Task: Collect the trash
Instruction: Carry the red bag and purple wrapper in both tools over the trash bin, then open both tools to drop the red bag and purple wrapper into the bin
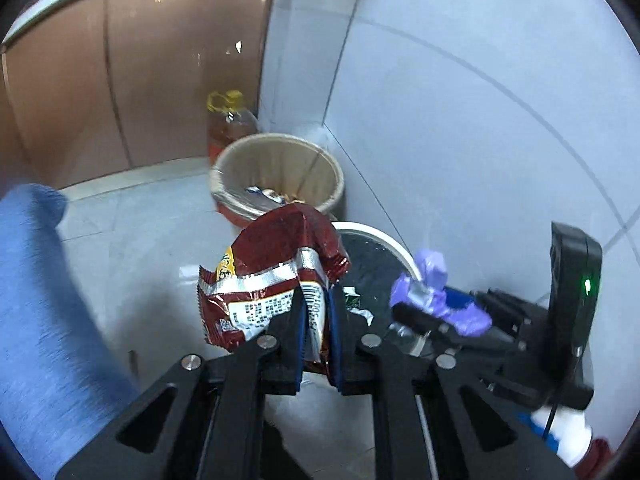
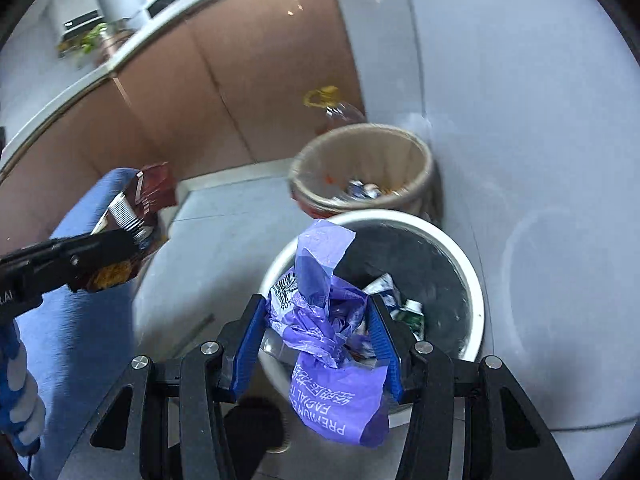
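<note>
The left gripper point(image 1: 316, 312) pinched a crumpled red foil snack wrapper point(image 1: 268, 276); the right gripper point(image 2: 320, 332) clamped a crumpled purple plastic tissue pack point(image 2: 332, 344) directly above the white-rimmed, black-lined bin point(image 2: 460, 256). Neither item was released yet, so deposit remained outstanding. That bin held scraps (paper or packaging, seemingly); the beige-lined bin point(image 2: 400, 136) behind it also held litter.

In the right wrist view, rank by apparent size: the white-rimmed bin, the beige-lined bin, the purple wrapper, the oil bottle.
1. White-rimmed bin
2. Purple wrapper, inflated by nearness to the camera
3. Beige-lined bin; farther off, so its real size against the white one is unsure
4. Oil bottle, mostly hidden
</note>
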Available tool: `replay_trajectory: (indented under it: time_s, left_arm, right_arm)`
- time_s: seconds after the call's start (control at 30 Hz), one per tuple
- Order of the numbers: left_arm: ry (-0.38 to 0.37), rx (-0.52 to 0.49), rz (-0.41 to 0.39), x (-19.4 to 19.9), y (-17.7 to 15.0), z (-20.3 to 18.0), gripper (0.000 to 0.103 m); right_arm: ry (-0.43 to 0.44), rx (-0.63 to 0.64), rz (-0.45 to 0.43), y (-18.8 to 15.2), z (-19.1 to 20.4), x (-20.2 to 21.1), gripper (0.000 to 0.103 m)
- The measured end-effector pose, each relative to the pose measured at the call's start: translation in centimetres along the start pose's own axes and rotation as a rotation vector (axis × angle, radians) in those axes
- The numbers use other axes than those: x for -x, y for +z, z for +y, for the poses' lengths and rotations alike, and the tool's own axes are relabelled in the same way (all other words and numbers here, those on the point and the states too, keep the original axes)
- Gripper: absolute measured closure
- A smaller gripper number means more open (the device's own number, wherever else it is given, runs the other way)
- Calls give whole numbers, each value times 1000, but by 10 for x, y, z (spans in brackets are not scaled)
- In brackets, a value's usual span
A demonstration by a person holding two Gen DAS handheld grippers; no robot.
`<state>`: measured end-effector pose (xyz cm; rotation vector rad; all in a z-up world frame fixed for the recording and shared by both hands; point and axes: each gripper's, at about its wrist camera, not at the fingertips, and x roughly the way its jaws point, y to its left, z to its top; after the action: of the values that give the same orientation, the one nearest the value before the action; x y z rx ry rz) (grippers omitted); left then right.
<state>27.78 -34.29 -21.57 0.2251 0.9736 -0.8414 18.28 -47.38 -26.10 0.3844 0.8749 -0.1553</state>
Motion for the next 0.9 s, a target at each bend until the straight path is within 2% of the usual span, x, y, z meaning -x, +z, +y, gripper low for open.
replay_trajectory:
  time_s: [0.23, 0.43, 0.7, 0.9]
  left_arm:
    - [-47, 49, 64, -55, 20, -14, 88]
    - [-58, 91, 84, -76, 28, -15, 68]
    - [-89, 106, 56, -61, 26, -18, 65]
    - [-58, 81, -30, -11, 12, -21, 64]
  right_arm:
    - [-33, -30, 34, -2, -25, -26, 51]
    - [-84, -32, 56, -5, -36, -39, 41]
    - [-126, -4, 40, -17, -23, -19, 34]
    - [-121, 7, -3, -27, -4, 12, 31]
